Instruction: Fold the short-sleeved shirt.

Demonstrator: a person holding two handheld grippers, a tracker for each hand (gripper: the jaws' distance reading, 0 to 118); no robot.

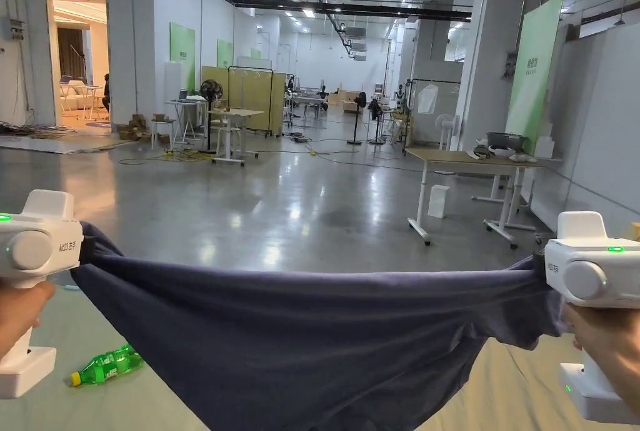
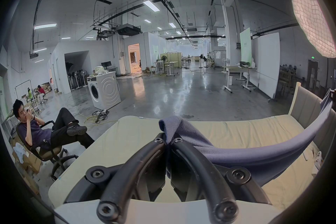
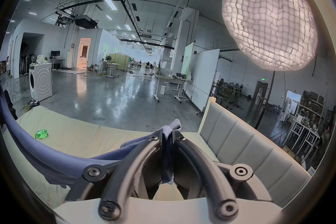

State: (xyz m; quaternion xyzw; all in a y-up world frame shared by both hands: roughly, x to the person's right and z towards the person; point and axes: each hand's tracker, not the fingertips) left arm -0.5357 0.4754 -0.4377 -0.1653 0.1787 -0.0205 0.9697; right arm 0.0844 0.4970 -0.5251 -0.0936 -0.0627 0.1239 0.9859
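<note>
Shirt (image 1: 300, 338), dark blue, is hanging stretched wide in the air between both tools, over a pale bed (image 1: 94, 401); its top edge is running taut, the middle is sagging down. Left tool (image 2: 168, 140) is pinching one end, jaws closed tight on the cloth, a flap of fabric poking out past the tips. Right tool (image 3: 167, 134) is clamping the other end the same way, jaws together on a bunched wad. Each tool is sitting in a hand (image 1: 19, 316) at the frame edges. Green bottle (image 1: 106, 365) is lying on the bed, below the shirt's left end. Padded headboard (image 3: 245, 148) is standing by the right tool.
</note>
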